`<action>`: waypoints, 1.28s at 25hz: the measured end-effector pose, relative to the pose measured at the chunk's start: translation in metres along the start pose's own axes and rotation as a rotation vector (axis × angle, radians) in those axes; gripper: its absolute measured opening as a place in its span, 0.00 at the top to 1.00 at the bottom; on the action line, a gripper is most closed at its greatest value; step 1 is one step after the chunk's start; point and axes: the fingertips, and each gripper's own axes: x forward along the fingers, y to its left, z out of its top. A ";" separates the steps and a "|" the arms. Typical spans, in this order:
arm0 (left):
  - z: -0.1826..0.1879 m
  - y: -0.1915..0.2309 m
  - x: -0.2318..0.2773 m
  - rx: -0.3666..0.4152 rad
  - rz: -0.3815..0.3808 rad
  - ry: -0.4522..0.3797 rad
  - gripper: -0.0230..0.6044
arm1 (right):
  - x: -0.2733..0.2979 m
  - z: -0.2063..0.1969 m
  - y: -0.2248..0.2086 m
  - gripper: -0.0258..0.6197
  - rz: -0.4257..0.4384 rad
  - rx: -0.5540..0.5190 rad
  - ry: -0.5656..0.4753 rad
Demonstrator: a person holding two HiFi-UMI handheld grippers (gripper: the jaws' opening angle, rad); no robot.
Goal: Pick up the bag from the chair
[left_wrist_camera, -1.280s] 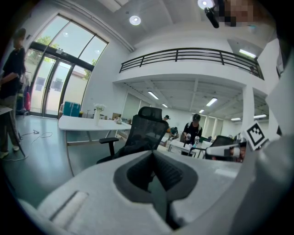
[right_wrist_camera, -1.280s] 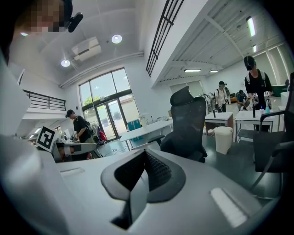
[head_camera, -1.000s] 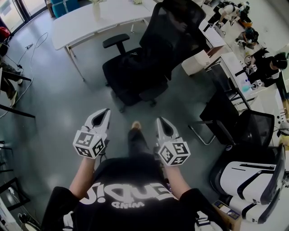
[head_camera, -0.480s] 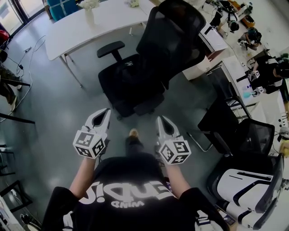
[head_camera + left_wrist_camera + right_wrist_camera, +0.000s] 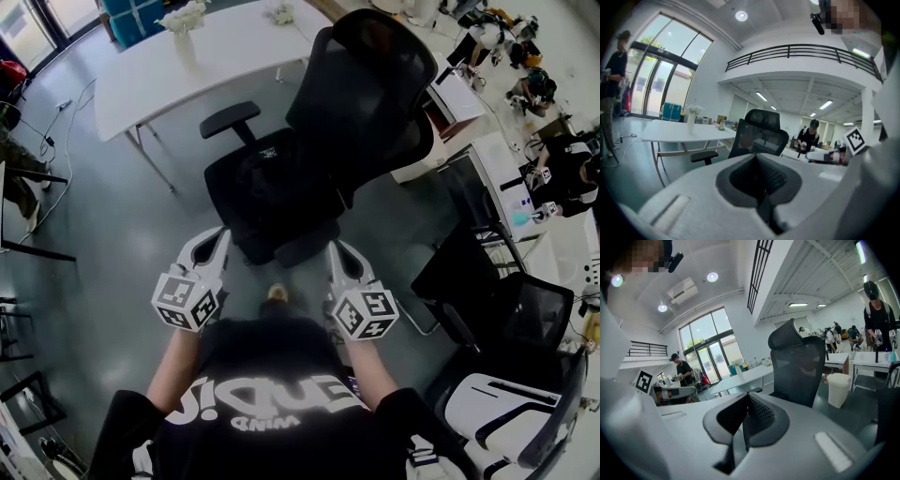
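Note:
A black bag (image 5: 272, 176) lies on the seat of a black mesh office chair (image 5: 375, 89), dark on dark and hard to make out, just ahead of my feet in the head view. My left gripper (image 5: 218, 236) and right gripper (image 5: 337, 249) are held side by side at waist height, short of the seat's front edge, both shut with nothing in them. In the left gripper view the chair's back (image 5: 761, 129) rises over the left gripper's (image 5: 758, 159) closed tips. The right gripper (image 5: 747, 398) points at the chair's back (image 5: 799, 366). The bag is hidden in both gripper views.
A white table (image 5: 187, 61) with a vase of flowers (image 5: 181, 21) stands behind the chair's left armrest (image 5: 230, 119). Desks, dark chairs (image 5: 525, 277) and seated people fill the right side. A white bin (image 5: 839, 389) stands beyond the chair. Cables trail on the floor at far left.
The chair and bag have come nearer to me and lower in the head view. Both grippers stay shut in the same pose before my body.

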 end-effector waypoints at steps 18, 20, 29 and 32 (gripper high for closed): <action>0.022 0.047 0.065 -0.027 -0.058 0.000 0.51 | 0.049 0.032 -0.021 0.96 -0.085 0.017 -0.017; 0.021 0.049 0.072 -0.029 -0.077 0.011 0.43 | 0.053 0.036 -0.021 0.96 -0.093 0.014 -0.024; -0.012 0.049 0.110 0.080 -0.157 0.117 0.21 | 0.061 0.037 -0.021 0.96 -0.117 0.008 -0.021; -0.031 0.048 0.131 0.104 -0.186 0.168 0.21 | 0.058 0.037 -0.024 0.96 -0.137 0.020 -0.020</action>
